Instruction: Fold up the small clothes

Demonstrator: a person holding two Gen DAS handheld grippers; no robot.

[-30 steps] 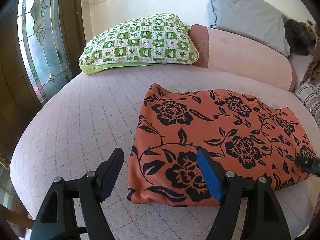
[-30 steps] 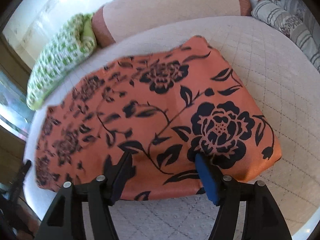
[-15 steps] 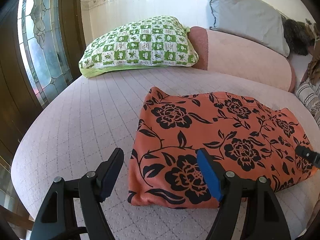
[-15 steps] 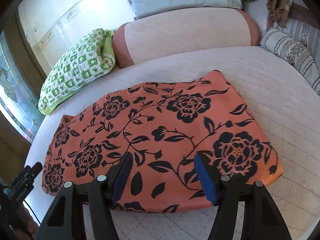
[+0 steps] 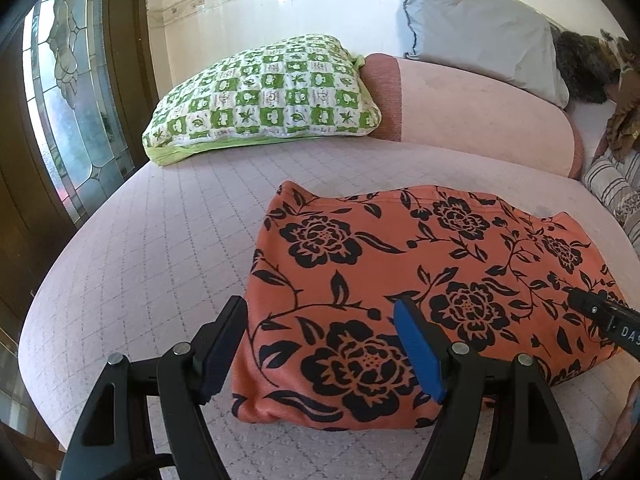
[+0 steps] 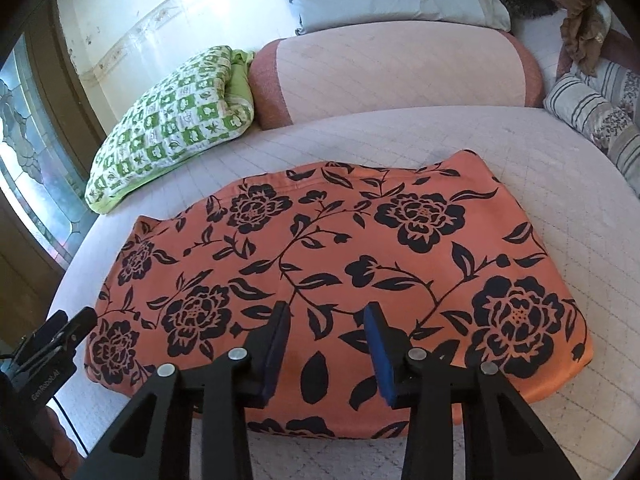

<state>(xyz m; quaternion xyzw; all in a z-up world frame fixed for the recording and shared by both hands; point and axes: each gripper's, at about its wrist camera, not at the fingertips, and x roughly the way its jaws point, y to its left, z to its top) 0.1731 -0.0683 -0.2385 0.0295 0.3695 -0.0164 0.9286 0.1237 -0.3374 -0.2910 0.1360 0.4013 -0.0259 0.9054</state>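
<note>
An orange garment with black flowers (image 5: 404, 276) (image 6: 328, 256) lies folded flat on the pink quilted bed (image 5: 160, 248) (image 6: 560, 208). My left gripper (image 5: 320, 328) hangs open over the garment's near left corner, gripping nothing. My right gripper (image 6: 326, 330) hovers above the garment's near edge around the middle; its jaws are closing, with no cloth pinched between them. The tip of the right gripper (image 5: 600, 316) shows at the right edge of the left wrist view, and the left gripper (image 6: 52, 340) shows at the lower left of the right wrist view.
A green-and-white checked pillow (image 5: 264, 96) (image 6: 172, 120) lies at the back left. A pink bolster (image 5: 472, 112) (image 6: 396, 68) and a grey pillow (image 5: 476, 28) sit behind the garment. Striped cushions (image 6: 596, 112) lie at the right. A stained-glass window (image 5: 68, 92) stands at the left.
My right gripper has pulled back and risen from the garment's right end to its middle, and its jaws have narrowed. My left gripper has stayed put.
</note>
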